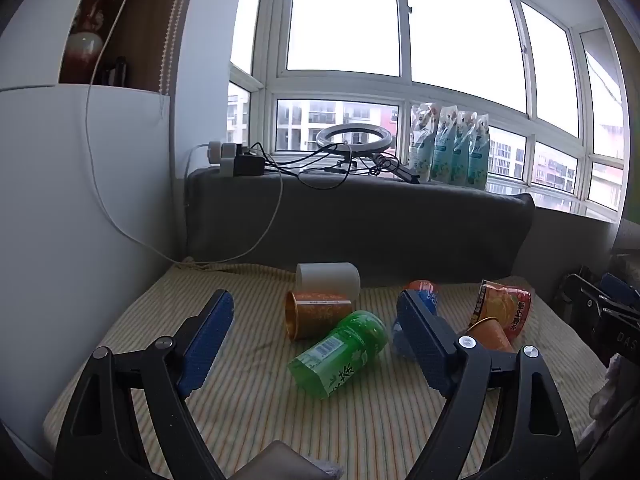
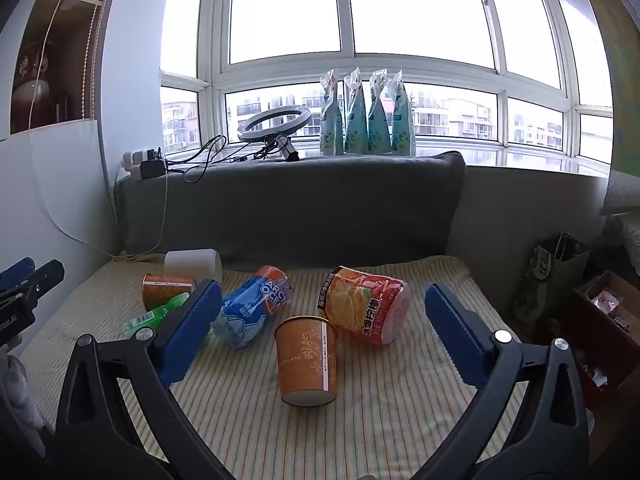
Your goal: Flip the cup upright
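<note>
Left wrist view: my left gripper [image 1: 316, 320] hovers with fingers spread wide and empty over the striped mat [image 1: 248, 408], where a green cup [image 1: 340, 354], a gold-patterned cup [image 1: 314, 314] and a white cup [image 1: 328, 278] all lie on their sides.

Right wrist view: my right gripper [image 2: 322, 320] is also wide open, holding nothing, framing an orange paper cup [image 2: 307, 360] that appears to sit mouth-down, just beside a toppled red snack cup [image 2: 366, 304] and near a blue cup [image 2: 252, 306]. I judge the paper cup light and easily crushed; gentle pressure across its mid-wall should suit.
</note>
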### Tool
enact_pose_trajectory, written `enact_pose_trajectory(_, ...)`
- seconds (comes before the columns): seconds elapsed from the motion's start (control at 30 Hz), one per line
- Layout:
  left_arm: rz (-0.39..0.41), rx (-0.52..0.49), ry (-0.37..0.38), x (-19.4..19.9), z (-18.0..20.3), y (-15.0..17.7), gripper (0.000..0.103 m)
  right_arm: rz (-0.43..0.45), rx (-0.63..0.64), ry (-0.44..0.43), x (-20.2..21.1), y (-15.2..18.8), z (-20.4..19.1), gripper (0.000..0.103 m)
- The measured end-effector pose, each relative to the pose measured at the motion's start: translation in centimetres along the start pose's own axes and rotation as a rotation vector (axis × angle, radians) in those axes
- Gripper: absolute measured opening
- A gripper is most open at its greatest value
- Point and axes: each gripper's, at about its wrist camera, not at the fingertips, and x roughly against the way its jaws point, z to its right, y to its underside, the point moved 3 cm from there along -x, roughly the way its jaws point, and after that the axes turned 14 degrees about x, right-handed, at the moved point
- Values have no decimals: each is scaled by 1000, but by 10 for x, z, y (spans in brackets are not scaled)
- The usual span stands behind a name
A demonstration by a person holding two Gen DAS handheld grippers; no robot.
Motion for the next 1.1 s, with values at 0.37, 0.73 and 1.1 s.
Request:
enact_pose_trajectory(0.37, 13, 3, -6, 5, -1, -3, 84, 26, 22, 46, 2, -8, 1, 103)
enact_pose_trajectory(0.73, 16, 18, -11, 6, -6, -4, 84, 30, 26, 46, 3, -7, 0, 103)
enact_pose_trajectory(1.1, 18, 21, -13, 5, -8, -4, 84, 28, 26, 45, 2, -8, 0, 103)
